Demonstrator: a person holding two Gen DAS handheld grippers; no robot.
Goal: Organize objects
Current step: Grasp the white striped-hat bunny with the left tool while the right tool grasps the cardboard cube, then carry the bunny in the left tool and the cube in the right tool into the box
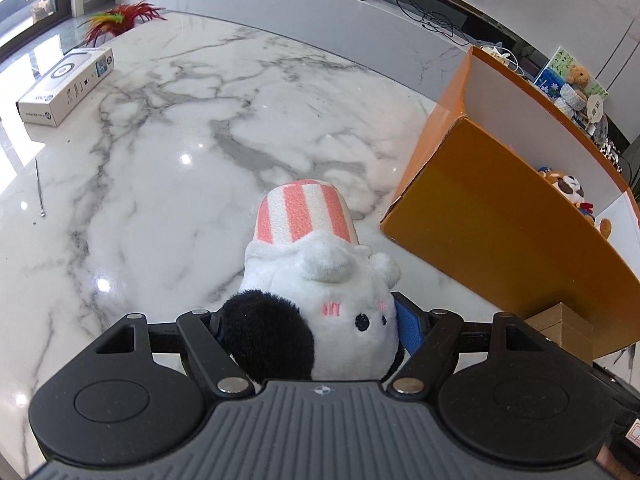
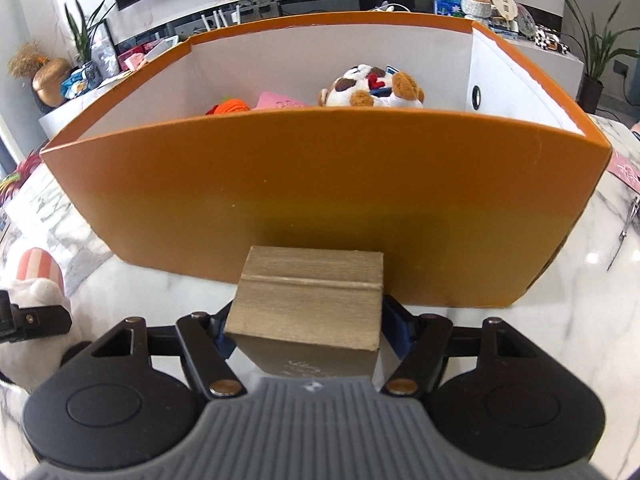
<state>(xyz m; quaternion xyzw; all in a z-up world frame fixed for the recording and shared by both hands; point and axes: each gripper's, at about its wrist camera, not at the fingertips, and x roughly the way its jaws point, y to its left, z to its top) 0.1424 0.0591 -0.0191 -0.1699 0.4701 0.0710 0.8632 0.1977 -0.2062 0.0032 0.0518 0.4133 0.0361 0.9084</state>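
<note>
A: We take the orange box [image 2: 320, 184] as our landmark; it stands open-topped on the marble table [image 1: 168, 152], and both our grippers work on its near side.

B: Agreed; in the left wrist view our left gripper [image 1: 308, 320] is closed around the white plush toy [image 1: 320, 280]; the blue pads sit against its sides, the black ear toward one pad, and the toy's pink-and-white striped end points away from us, left of the box's near corner.

A: In the right wrist view our right gripper [image 2: 302, 326] has the small tan wooden box [image 2: 308, 296] between its jaws; the left blue pad touches its side; the right pad sits close beside it, though we cannot tell whether it presses.

B: That tan box lies just in front of the orange box's near wall, close to it; whether they touch we cannot tell.

A: Inside the orange box we see a brown-and-white plush dog [image 2: 372, 88] toward the far wall; to its left lie a pink card [image 2: 280, 101] and something orange-red [image 2: 228, 106], both half hidden by the near wall.

B: Well left of the orange box, across the marble, a white carton [image 1: 66, 84] lies flat; beyond it sits a tuft of red feathers [image 1: 120, 20].
</note>
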